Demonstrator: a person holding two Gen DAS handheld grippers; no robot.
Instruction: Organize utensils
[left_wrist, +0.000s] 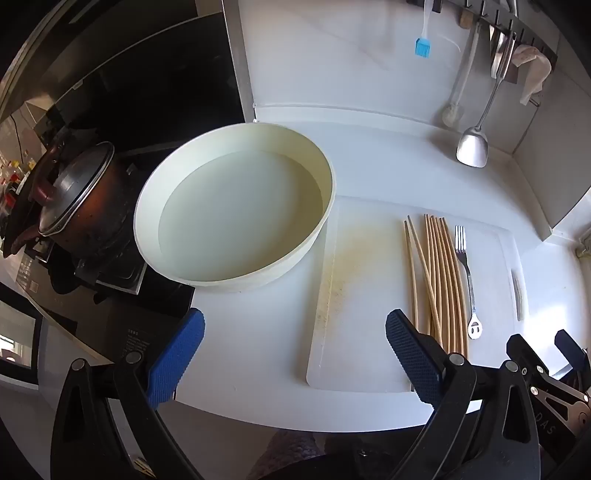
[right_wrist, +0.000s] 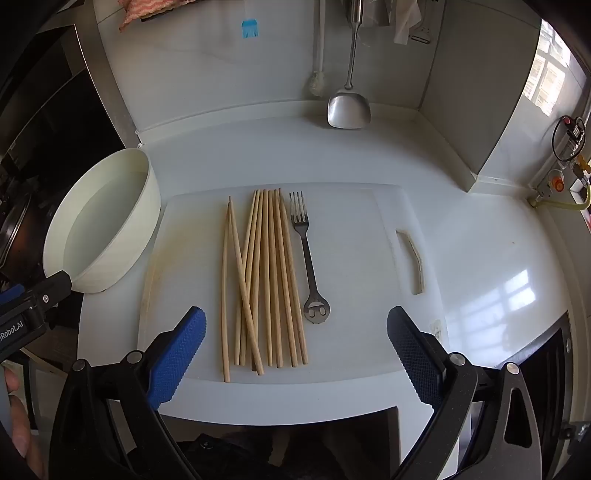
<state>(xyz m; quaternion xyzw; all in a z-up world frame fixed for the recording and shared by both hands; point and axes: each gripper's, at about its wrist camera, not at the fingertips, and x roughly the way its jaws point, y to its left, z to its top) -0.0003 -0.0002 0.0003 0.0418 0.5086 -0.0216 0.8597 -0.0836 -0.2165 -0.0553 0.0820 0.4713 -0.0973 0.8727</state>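
Observation:
Several wooden chopsticks (right_wrist: 264, 280) lie side by side on a white cutting board (right_wrist: 354, 258), with a metal fork (right_wrist: 306, 254) just right of them. In the left wrist view the chopsticks (left_wrist: 437, 277) and fork (left_wrist: 466, 273) lie at the right. A round cream basin (left_wrist: 236, 206) stands left of the board; it also shows in the right wrist view (right_wrist: 107, 221). My left gripper (left_wrist: 295, 354) is open and empty, near the counter's front edge below the basin. My right gripper (right_wrist: 295, 354) is open and empty, just in front of the chopsticks' near ends.
A dark pot with a glass lid (left_wrist: 70, 199) sits on the stove at the left. A metal spatula (right_wrist: 349, 103), a blue silicone brush (left_wrist: 423, 46) and a white brush (left_wrist: 458, 96) hang on the back wall. The board has a handle slot (right_wrist: 412, 258) at its right.

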